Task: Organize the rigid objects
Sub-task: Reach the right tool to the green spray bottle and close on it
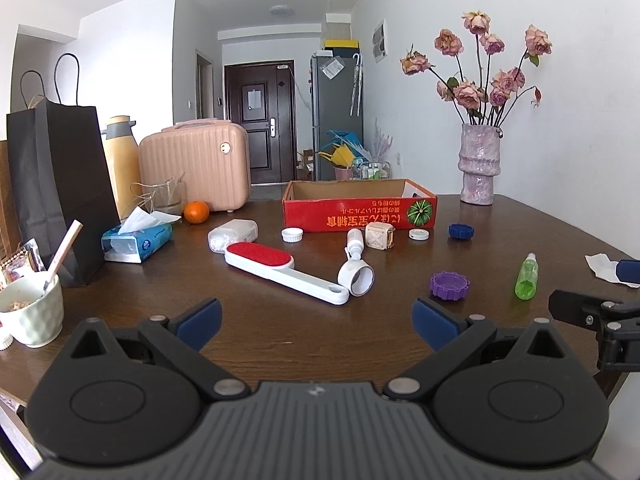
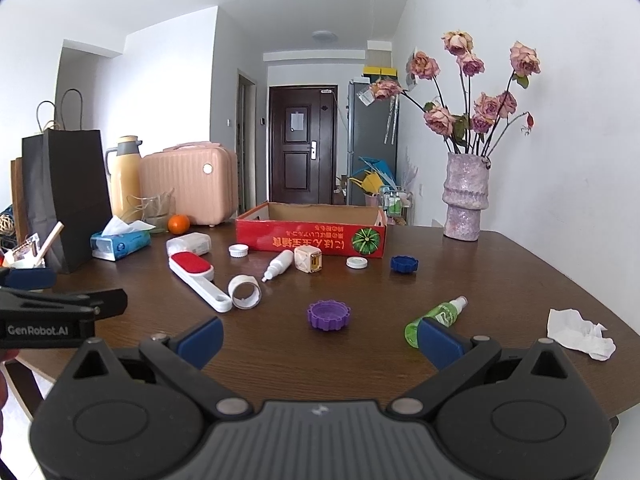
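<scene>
Both grippers hover over the near edge of the brown table (image 1: 520,216), jaws spread wide, nothing held: left gripper (image 1: 316,322), right gripper (image 2: 320,340). The red cardboard box (image 2: 312,236) sits at 12 o'clock, far side of the table. Loose items lie between it and the grippers: lint brush (image 1: 280,270) and tape roll (image 1: 358,278) at 11 o'clock, purple cap (image 2: 329,315) dead ahead, green spray bottle (image 2: 434,318) at 1 o'clock, touching nothing.

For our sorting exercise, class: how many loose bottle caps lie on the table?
4. A white cap by the red box's left end, a flat white cap and a blue cap near its right end, a purple cap nearest the camera. Others may sit inside the box.
</scene>
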The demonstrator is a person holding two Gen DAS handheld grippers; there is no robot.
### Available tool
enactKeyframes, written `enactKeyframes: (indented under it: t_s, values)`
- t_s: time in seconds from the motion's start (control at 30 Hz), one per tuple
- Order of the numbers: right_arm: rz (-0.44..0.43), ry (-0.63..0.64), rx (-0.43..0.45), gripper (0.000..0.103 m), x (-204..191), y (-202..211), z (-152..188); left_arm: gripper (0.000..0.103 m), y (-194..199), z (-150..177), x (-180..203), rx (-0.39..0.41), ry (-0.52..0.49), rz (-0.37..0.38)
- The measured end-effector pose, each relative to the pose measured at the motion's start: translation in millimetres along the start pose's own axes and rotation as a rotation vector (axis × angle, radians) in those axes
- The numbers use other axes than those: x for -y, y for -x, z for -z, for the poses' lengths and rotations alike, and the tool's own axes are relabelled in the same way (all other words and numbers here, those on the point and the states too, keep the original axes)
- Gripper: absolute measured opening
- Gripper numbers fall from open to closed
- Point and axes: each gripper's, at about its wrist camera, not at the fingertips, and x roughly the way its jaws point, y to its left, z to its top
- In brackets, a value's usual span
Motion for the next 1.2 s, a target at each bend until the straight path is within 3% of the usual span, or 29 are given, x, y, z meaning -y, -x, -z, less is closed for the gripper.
enactKeyframes:
  t_s: [1.2]
  values:
    - [0.03, -0.054, -0.129, 0.103, 32.5, -117.0, -2.1, 0.103, -121.0, -19.0, 2.0, -0.121, 0.011, 0.018]
